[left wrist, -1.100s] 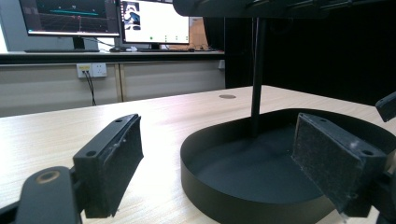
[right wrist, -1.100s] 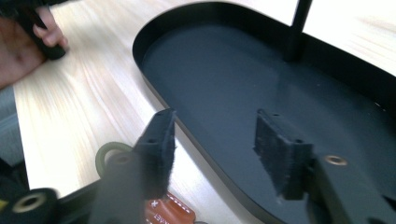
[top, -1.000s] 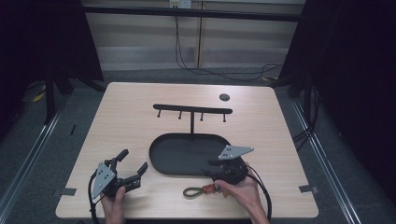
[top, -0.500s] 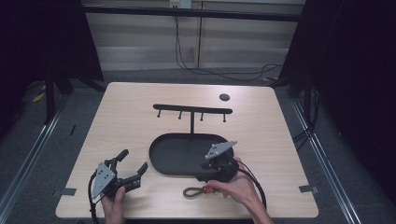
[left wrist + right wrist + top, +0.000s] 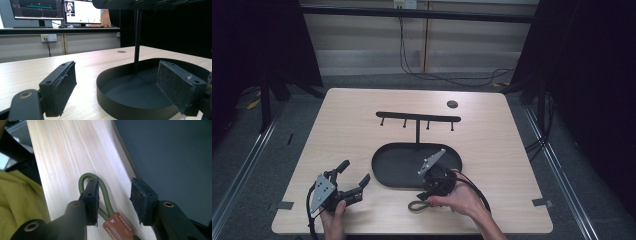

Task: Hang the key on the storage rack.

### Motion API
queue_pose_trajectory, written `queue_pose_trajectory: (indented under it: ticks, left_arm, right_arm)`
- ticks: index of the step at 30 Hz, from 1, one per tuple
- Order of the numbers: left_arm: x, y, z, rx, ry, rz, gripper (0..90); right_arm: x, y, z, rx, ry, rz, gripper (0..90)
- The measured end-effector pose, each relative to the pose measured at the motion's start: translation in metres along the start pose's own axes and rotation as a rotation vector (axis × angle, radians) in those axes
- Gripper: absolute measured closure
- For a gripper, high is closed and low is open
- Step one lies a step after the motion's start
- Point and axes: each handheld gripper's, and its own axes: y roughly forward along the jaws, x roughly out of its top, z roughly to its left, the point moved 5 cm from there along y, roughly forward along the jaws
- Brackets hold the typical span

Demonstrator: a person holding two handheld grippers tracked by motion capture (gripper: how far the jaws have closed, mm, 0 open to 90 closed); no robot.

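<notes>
A green cord loop (image 5: 416,205) with a brown leather tag (image 5: 117,226) lies on the table in front of the black oval tray (image 5: 387,170). My right gripper (image 5: 424,196) points down over it. In the right gripper view its jaws (image 5: 114,185) have just been closing; one strand of the cord (image 5: 106,197) lies between them, the other runs under the left pad (image 5: 91,195), and the pads do not press it. My left gripper (image 5: 355,172) rests at the front left, open and holding nothing, facing the tray (image 5: 130,90).
A black hook rack (image 5: 418,117) stands on a post (image 5: 136,37) rising from the tray's far side. A small dark disc (image 5: 452,104) lies near the far edge. Bare wood stretches left and right of the tray. Yellow clothing (image 5: 17,202) is close beyond the front edge.
My right gripper has moved left along the tray's front rim and tipped down over the cord loop, its jaws a little narrower. The left gripper has stayed put.
</notes>
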Motion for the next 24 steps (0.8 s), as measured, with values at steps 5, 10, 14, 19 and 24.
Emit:
queue_pose_trajectory:
  ticks: [5,10,14,19,24]
  left_arm:
    - [0.000,0.000,0.000,0.000,0.000,0.001,15.8]
    - [0.000,0.000,0.000,0.000,0.000,0.000,15.8]
    - [0.000,0.000,0.000,0.000,0.000,0.000,15.8]
    - [0.000,0.000,0.000,0.000,0.003,0.000,15.8]
    - [0.000,0.000,0.000,0.000,0.003,0.000,15.7]
  right_arm:
    - [0.002,0.007,0.004,0.035,-0.044,0.087,68.4]
    - [0.001,0.017,0.002,0.056,-0.061,0.164,73.7]
    - [-0.001,0.022,0.002,0.064,-0.072,0.204,75.0]
    - [-0.003,0.025,0.004,0.066,-0.095,0.229,73.8]
    - [-0.004,0.029,0.006,0.045,-0.130,0.245,76.1]
